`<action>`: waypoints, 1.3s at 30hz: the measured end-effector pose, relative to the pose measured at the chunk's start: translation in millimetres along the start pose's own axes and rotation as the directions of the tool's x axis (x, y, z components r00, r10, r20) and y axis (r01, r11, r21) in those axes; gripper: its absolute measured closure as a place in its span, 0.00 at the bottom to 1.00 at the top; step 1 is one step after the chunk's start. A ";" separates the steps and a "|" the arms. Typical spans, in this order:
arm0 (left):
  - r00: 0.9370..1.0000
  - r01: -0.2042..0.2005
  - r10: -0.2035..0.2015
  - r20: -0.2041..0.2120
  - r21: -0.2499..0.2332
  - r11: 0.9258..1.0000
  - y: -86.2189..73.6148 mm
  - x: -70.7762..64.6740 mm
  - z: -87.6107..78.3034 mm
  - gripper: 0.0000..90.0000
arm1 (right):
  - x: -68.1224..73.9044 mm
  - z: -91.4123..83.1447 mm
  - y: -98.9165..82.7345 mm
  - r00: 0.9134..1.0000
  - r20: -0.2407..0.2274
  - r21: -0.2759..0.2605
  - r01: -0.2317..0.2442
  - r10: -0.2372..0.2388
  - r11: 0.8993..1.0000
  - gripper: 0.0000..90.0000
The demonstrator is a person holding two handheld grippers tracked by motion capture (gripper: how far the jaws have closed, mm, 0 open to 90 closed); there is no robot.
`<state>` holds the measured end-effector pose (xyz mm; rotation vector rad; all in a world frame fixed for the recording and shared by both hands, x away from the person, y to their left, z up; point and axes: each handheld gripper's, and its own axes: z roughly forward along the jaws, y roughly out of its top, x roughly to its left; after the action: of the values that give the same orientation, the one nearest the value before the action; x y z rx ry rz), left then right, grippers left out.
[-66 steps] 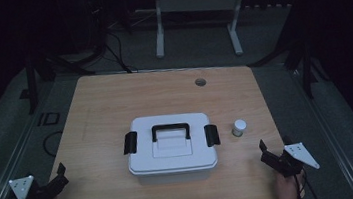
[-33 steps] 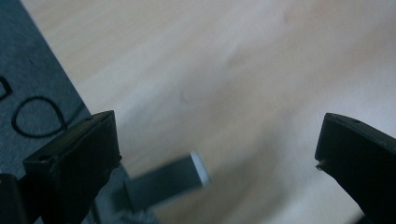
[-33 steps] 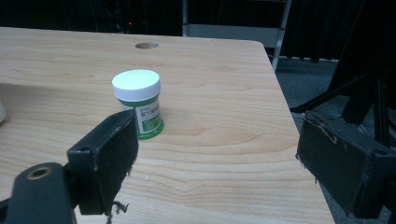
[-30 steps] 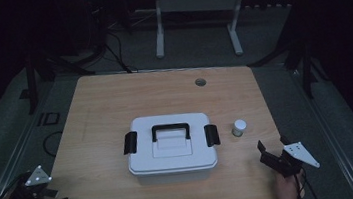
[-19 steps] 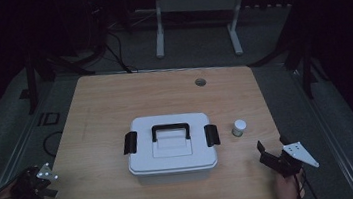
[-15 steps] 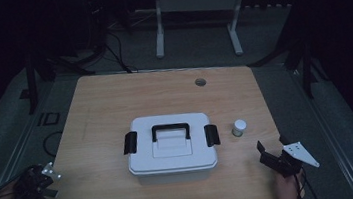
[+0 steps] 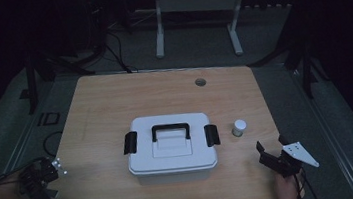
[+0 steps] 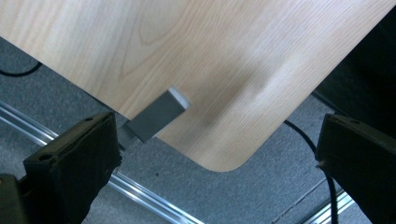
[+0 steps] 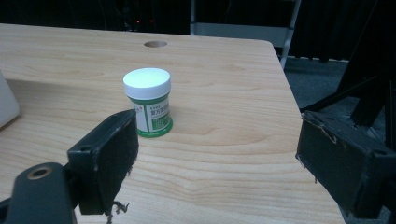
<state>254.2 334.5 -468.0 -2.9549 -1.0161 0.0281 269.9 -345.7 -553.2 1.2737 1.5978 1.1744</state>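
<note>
Right hand-held gripper (image 7: 270, 157) sits low at the table's (image 7: 105, 107) near right corner, jaws spread wide and empty, aimed forward. In the right gripper view the small jar (image 9: 148, 102), white cap and green label, stands upright between the two jaws but well ahead of them, not touched; the wide spread likely suits taking the jar round its body. In the high view the jar (image 7: 238, 127) stands just beside the right end of the white lidded box (image 7: 171, 149), apart from it. The box sits mid-table, black handle lying on the lid, a black latch at each short end, both appearing closed. Left hand-held gripper (image 7: 37, 185) hangs off the table's near left corner, jaws also wide and empty; the left gripper view looks down past the rounded table corner to grey floor (image 8: 224, 196) and a metal rail, so it is tilted away from the work, probably parked clear. Judgement: the right side looks lined up for the jar; nothing grasped yet.
</note>
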 end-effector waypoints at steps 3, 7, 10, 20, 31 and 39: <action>1.000 -0.010 0.011 0.028 -0.008 1.000 5.6 -1.2 -7.0 0.00 | 0.1 0.1 0.0 1.000 -0.001 0.000 0.000 0.000 1.000 0.14; 0.999 -0.035 0.035 0.033 -0.012 0.999 13.9 -5.8 -13.4 0.00 | 0.5 0.3 0.0 1.000 -0.005 0.005 0.001 -0.001 1.000 0.14; 0.998 -0.051 0.052 0.040 -0.015 0.999 20.8 -9.8 -18.4 0.00 | 0.2 0.4 0.0 1.000 -0.009 0.004 -0.003 0.003 1.000 0.14; 0.994 -0.106 0.106 0.023 -0.013 0.994 46.4 -12.7 -39.9 0.02 | -0.4 0.3 -0.1 1.000 -0.013 0.002 -0.005 0.005 1.000 0.14; 0.987 -0.162 0.162 -0.010 -0.054 0.985 75.6 -16.5 -75.5 0.02 | -0.4 0.3 -0.1 1.000 -0.011 0.002 -0.001 0.001 1.000 0.14; 0.972 -0.233 0.231 -0.037 -0.065 0.970 109.3 -25.0 -93.3 0.02 | -0.7 0.2 -0.2 1.000 0.002 0.001 0.010 -0.010 1.000 0.14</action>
<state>303.7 232.0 -376.9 -3.1097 -0.6759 -0.0483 270.2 -346.4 -553.4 1.2659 1.6015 1.1664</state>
